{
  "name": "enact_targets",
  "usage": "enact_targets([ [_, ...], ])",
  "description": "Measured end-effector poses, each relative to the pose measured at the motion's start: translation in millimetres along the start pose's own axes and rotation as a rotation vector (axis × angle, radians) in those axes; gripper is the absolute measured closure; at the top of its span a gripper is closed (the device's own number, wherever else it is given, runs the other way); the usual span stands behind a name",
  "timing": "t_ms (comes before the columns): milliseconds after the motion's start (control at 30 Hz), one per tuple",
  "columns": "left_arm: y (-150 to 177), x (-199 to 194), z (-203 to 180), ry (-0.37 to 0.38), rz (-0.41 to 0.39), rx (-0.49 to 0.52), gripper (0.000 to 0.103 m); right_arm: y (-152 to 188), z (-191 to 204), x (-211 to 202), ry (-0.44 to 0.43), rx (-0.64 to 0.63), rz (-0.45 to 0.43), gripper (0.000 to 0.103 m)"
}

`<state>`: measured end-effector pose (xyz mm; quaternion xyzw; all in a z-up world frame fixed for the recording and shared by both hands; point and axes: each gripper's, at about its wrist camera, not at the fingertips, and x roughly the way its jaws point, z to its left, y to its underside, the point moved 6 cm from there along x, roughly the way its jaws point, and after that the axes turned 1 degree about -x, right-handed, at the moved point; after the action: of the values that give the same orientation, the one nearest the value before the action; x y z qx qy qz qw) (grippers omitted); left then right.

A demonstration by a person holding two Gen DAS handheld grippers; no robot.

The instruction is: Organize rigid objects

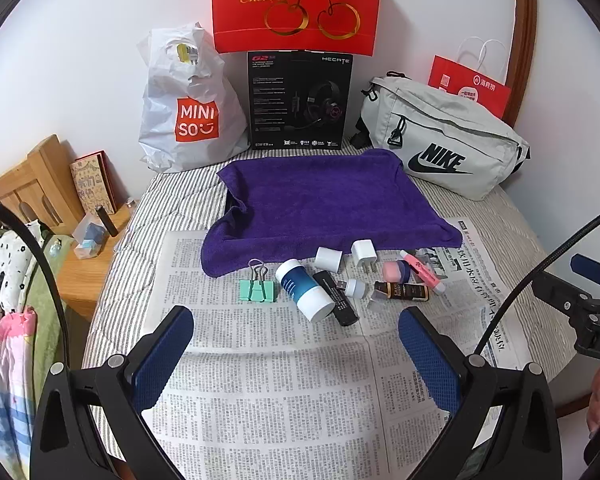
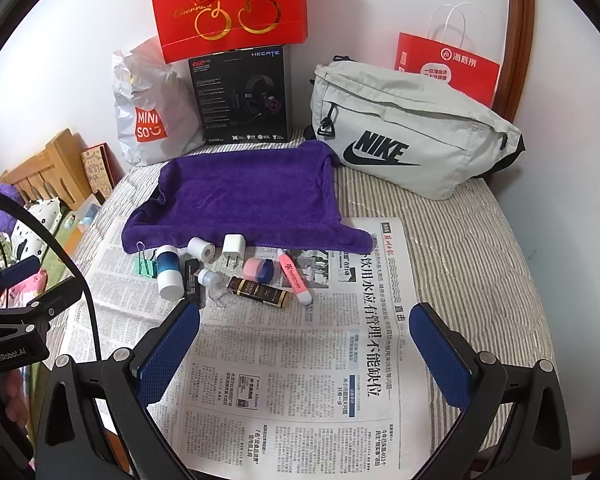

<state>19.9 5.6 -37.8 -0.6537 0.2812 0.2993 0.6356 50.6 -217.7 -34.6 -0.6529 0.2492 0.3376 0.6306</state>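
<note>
Both grippers: jaws spread wide, nothing between them, over bare newspaper (image 1: pixel 284 380) near me.
Left wrist view, cluster: I see the small items bunched at the towel's (image 1: pixel 324 196) near edge, far of the left gripper (image 1: pixel 296 340).
Left wrist view, roll risk: blue-and-white bottle (image 1: pixel 304 290) lies on its side touching the black stick (image 1: pixel 336 298); I judge a nudge sends both rolling.
Left wrist view, clip: green binder clip (image 1: pixel 259 289) sits just left, apart, the easiest pick.
Right wrist view, crowding: right gripper (image 2: pixel 304 344) faces the dark tube (image 2: pixel 260 292) and pink highlighter (image 2: pixel 296 278); wide fingers may knock neighbours.
Right wrist view, surface: soft bedding under paper could let a pad snag the sheet.
</note>
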Motion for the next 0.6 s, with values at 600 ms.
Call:
enact_targets([
  [600, 3.2, 0.1, -0.9, -0.002, 0.002, 0.001, 0.0, 0.8, -1.0, 0.3, -0.001, 0.004, 0.005, 0.0],
])
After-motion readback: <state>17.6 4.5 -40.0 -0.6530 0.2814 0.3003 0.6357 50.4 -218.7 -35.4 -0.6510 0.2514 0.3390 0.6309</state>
